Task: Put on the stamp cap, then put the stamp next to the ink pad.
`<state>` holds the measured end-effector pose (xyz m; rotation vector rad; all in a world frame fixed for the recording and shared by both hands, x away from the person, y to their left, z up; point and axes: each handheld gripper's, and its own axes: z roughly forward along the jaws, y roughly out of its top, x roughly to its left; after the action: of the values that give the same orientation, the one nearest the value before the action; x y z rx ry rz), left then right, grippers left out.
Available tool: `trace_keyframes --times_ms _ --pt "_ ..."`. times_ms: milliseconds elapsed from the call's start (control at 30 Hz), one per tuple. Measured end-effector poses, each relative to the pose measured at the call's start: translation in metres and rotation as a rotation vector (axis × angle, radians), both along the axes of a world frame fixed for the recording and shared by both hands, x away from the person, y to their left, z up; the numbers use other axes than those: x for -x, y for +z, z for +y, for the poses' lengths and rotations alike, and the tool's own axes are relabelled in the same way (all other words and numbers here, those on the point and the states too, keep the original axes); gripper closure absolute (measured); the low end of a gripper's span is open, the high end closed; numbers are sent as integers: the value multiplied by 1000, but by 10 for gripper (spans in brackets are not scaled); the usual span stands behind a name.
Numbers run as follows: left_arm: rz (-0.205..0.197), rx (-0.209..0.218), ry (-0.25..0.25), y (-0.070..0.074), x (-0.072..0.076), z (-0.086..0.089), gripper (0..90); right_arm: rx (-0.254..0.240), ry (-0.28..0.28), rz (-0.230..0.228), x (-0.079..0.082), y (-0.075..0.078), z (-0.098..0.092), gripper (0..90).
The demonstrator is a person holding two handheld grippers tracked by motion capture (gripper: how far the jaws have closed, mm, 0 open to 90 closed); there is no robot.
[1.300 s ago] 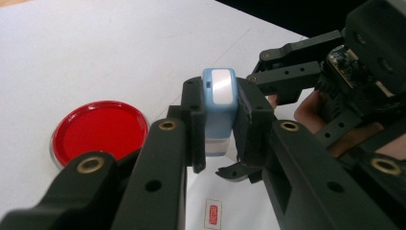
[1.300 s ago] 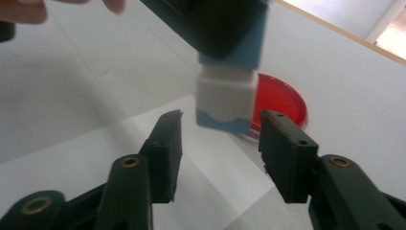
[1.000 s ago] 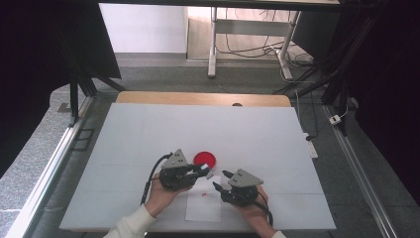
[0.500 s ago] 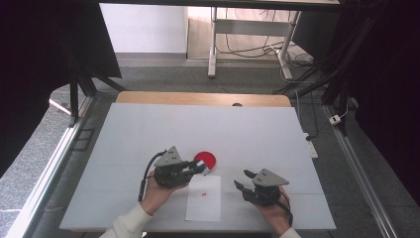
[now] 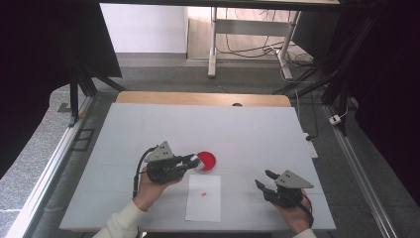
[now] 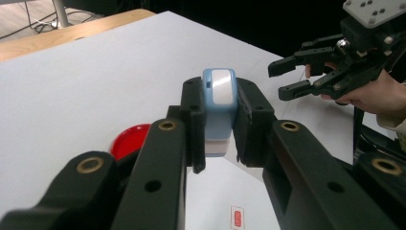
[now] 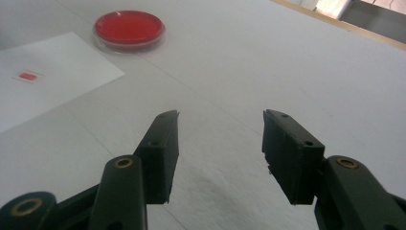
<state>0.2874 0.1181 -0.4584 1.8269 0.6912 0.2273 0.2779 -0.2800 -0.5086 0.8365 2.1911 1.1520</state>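
Note:
My left gripper [image 5: 194, 160] is shut on a small blue and white stamp [image 6: 219, 108], which it holds upright just above the table beside a round red ink pad [image 5: 206, 161]. Below them lies a white sheet of paper [image 5: 204, 206] with a small red print [image 5: 204, 193] on it. The left gripper view has the red ink pad [image 6: 130, 140] low at the left and the red print [image 6: 236, 217] at the bottom. My right gripper [image 5: 262, 178] rests to the right of the sheet, open, with nothing between its fingers [image 7: 163, 143]. From there the ink pad [image 7: 129, 26] and sheet [image 7: 57, 67] lie far left.
The white table top [image 5: 247, 134] spreads wide behind and beside the hands, with a wooden strip [image 5: 198, 98] along its far edge. A metal rail [image 5: 49, 163] runs along the left side. Cables and table legs stand on the floor beyond.
My right gripper has slid to the right, away from the left one and off the paper, baring the sheet and its red print. The left gripper has shifted slightly with the stamp.

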Motion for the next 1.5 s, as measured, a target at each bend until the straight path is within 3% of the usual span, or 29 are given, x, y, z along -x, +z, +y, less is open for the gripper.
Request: trace_keyframes --times_ms 167,600,933,1167,1500 --pt "2 -8 12 2 -3 6 753 -2 -12 7 -4 0 -8 462" --pt "-3 -60 79 -4 -11 15 749 29 -2 0 -8 -1 -6 462" --pt "-4 -141 120 -16 -24 16 750 27 -10 -2 -9 -2 -7 462" --pt "31 -150 147 -26 -38 18 750 35 -12 11 -10 -5 -8 461" --pt "45 -225 170 -41 -50 12 750 42 -12 12 -10 -5 -9 460"
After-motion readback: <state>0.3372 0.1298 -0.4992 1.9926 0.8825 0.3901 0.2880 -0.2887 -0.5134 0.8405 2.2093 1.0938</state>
